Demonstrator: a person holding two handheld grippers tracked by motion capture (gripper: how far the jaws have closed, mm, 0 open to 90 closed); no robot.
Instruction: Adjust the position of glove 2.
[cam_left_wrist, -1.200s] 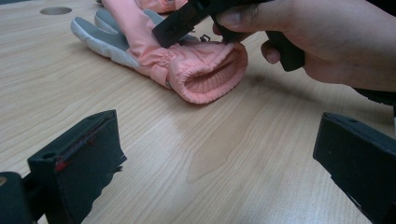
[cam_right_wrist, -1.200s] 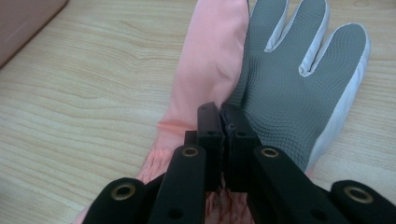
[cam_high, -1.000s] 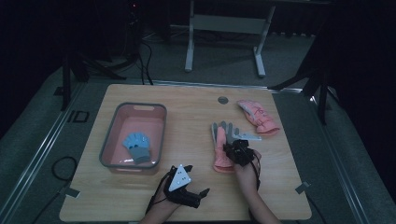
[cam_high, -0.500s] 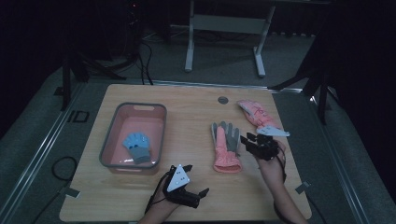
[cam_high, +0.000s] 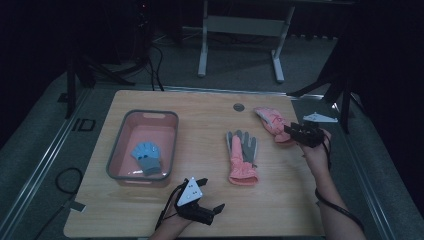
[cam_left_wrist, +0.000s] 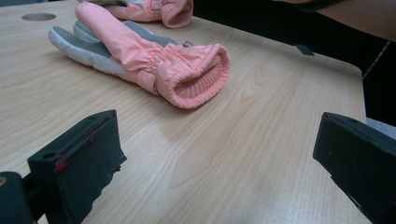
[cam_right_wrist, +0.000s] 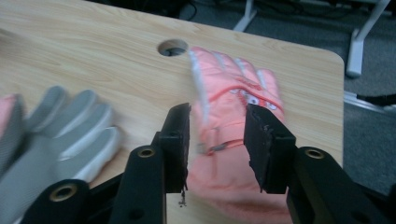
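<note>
Since the earlier frames my right gripper (cam_high: 296, 132) has travelled from the middle glove (cam_high: 242, 156) out toward the table's right edge, at about three o'clock from that glove, and its jaws have just been opening. My left gripper (cam_high: 209, 211) has kept its station at the near edge of the table (cam_high: 200, 107).

Right gripper: it hangs over the cuff end of the far glove (cam_high: 272, 123), the pink one lying at one o'clock from the middle glove, close to the round hole (cam_high: 238, 107) in the tabletop. In the right gripper view the jaws stand parted with nothing clamped; the far glove (cam_right_wrist: 233, 93) lies beyond and beneath them, its fingers pointing toward twelve o'clock in that view, its cuff at the bottom between the jaw tips. I cannot tell whether the pads touch the fabric. The grey palm of the middle glove (cam_right_wrist: 70, 121) lies at nine o'clock.

Left gripper: jaws spread wide, released, holding nothing. In the left gripper view the middle glove (cam_left_wrist: 154, 60) lies ahead at eleven o'clock, well apart from the jaws, cuff opening toward them.

Remainder: a pink bin (cam_high: 144, 146) sits at nine o'clock from the middle glove, with a blue glove (cam_high: 146, 156) inside it.
</note>
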